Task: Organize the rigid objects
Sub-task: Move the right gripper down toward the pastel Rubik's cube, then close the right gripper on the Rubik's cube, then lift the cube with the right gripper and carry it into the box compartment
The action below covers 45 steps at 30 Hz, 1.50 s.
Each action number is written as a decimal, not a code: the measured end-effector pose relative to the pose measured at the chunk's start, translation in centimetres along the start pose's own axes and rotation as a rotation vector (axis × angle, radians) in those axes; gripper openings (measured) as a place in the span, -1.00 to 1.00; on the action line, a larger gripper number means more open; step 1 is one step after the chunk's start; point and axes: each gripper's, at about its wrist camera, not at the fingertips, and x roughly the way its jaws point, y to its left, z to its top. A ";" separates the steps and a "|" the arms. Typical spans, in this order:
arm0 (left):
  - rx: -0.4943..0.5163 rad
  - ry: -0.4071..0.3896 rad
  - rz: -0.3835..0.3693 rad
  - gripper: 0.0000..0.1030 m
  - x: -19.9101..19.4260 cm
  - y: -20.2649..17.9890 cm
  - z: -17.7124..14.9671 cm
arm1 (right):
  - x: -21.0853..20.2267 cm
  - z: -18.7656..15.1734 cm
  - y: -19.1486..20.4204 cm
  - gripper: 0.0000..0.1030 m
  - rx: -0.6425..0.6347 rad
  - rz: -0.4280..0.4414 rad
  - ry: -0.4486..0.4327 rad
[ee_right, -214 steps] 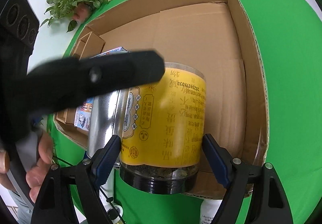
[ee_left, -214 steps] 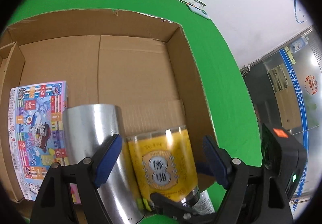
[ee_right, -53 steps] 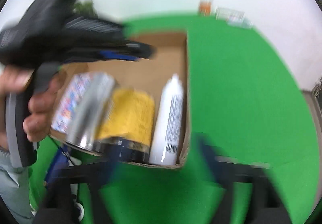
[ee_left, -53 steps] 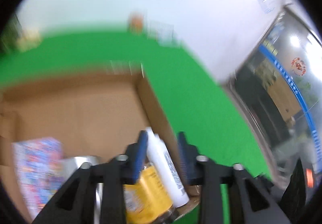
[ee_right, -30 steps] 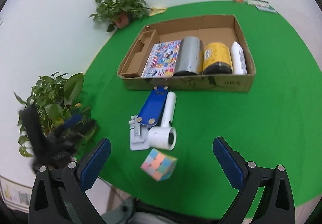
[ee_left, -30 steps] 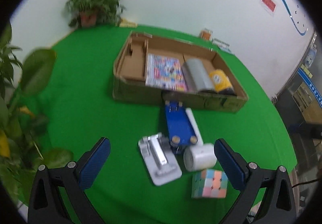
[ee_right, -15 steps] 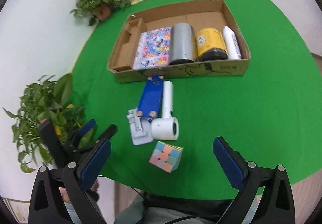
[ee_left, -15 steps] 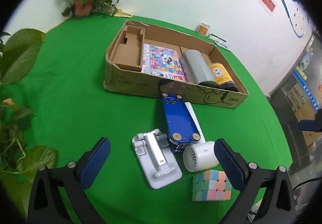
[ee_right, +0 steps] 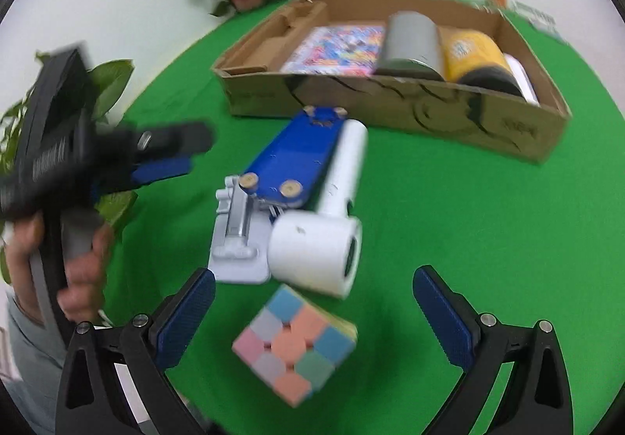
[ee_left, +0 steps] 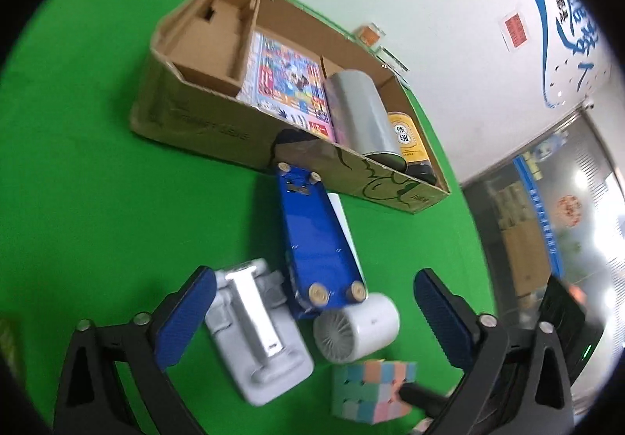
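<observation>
Both pairs of fingers stand wide apart, empty: the right gripper (ee_right: 312, 321) straddles the pastel plastic puzzle cube (ee_right: 295, 345), the left gripper (ee_left: 312, 321), just narrowing, frames the grey plastic stand (ee_left: 258, 329), probably bound for the cardboard box (ee_left: 218, 134) beyond.

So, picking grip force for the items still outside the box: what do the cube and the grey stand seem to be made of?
Cube: probably hard plastic, matte pastel tiles with dark seams. Grey stand: looks like painted metal or plastic with a shinier, reflective centre bar; which of the two cannot be told.
</observation>
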 end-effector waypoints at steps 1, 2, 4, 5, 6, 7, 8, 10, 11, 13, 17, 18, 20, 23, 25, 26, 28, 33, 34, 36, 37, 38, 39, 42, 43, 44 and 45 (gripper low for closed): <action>-0.008 0.014 0.002 0.70 0.4 0.2 0.3 | 0.5 -0.1 0.0 0.98 -0.005 -0.025 -0.014; -0.012 0.028 0.006 0.57 0.8 0.4 0.5 | 1.3 -0.1 -0.1 0.96 -0.010 -0.060 -0.009; -0.015 0.040 0.016 0.52 1.2 0.5 0.3 | 2.4 -0.3 -0.1 0.84 -0.016 -0.094 0.024; -0.010 0.036 0.027 0.52 1.2 0.3 0.0 | 2.7 -0.5 -0.2 0.74 -0.017 -0.093 0.040; -0.001 0.028 0.045 0.52 1.0 0.0 -0.5 | 2.6 -0.8 -0.3 0.70 -0.019 -0.086 0.047; 0.007 0.022 0.055 0.52 0.7 -0.3 -1.0 | 2.2 -1.1 -0.4 0.69 -0.015 -0.082 0.036; 0.020 0.018 0.058 0.52 0.4 -0.7 -1.8 | 1.4 -1.5 -0.6 0.70 -0.011 -0.080 0.009; 0.050 0.034 0.055 0.52 0.0 -1.5 -3.8 | -0.6 -2.7 -1.1 0.80 -0.011 -0.052 -0.052; 0.053 0.040 0.053 0.52 -0.1 -1.8 -4.6 | -1.4 -3.4 -1.3 0.93 -0.016 -0.026 -0.067; 0.044 0.078 0.027 0.52 0.1 -2.2 -6.6 | -2.0 -5.3 -1.5 0.98 -0.041 0.039 -0.068; 0.028 0.157 -0.048 0.52 1.2 -2.8 -9.4 | -0.6 -7.6 -1.8 0.94 -0.077 0.084 -0.021; 0.034 0.183 -0.070 0.52 1.8 -3.2 -10.0 | -0.2 -7.7 -1.9 0.90 -0.076 0.105 -0.011; 0.027 0.207 -0.076 0.51 2.7 -3.5 -10.5 | 0.5 -7.9 -1.6 0.76 -0.077 0.134 0.009; -0.001 0.273 -0.135 0.33 4.8 -4.0 -11.2 | 1.3 -8.7 -0.7 0.51 -0.117 0.131 0.036; -0.015 0.297 -0.158 0.29 5.5 -4.5 -11.7 | 1.5 -9.1 -0.7 0.32 -0.139 0.117 0.039; -0.008 0.314 -0.166 0.29 5.8 -5.0 -12.0 | 1.4 -9.2 -0.9 0.33 -0.138 0.104 0.032; 0.032 0.345 -0.166 0.29 6.3 -6.2 -12.7 | 0.9 -9.6 -1.4 0.35 -0.121 0.113 0.023; -0.022 0.348 -0.187 0.29 5.9 -5.2 -11.9 | -0.3 -10.4 -2.9 0.34 -0.148 0.170 0.007; -0.041 0.347 -0.186 0.29 6.0 -4.8 -11.6 | -0.4 -10.4 -3.0 0.34 -0.157 0.159 0.006; -0.114 0.373 -0.219 0.32 6.3 -3.5 -11.3 | 0.2 -10.3 -3.2 0.33 -0.162 0.119 0.017; -0.138 0.375 -0.232 0.32 6.4 -3.2 -11.1 | 0.4 -10.2 -3.1 0.31 -0.158 0.114 0.024; -0.146 0.375 -0.236 0.32 6.2 -3.0 -11.1 | 0.8 -10.1 -3.1 0.25 -0.155 0.123 0.035; -0.151 0.376 -0.237 0.28 6.1 -3.0 -11.1 | 1.4 -9.9 -2.9 0.22 -0.161 0.124 0.051; -0.153 0.378 -0.224 0.24 5.9 -3.2 -11.2 | 2.0 -9.7 -1.9 0.19 -0.212 0.079 0.055; -0.155 0.386 -0.230 0.23 6.1 -3.3 -11.4 | 2.1 -9.6 -1.7 0.19 -0.215 0.072 0.054; -0.151 0.377 -0.227 0.24 6.0 -3.4 -11.5 | 2.2 -9.6 -1.6 0.18 -0.214 0.067 0.051; -0.143 0.373 -0.223 0.24 6.2 -3.7 -11.6 | 2.2 -9.6 -1.6 0.18 -0.211 0.065 0.047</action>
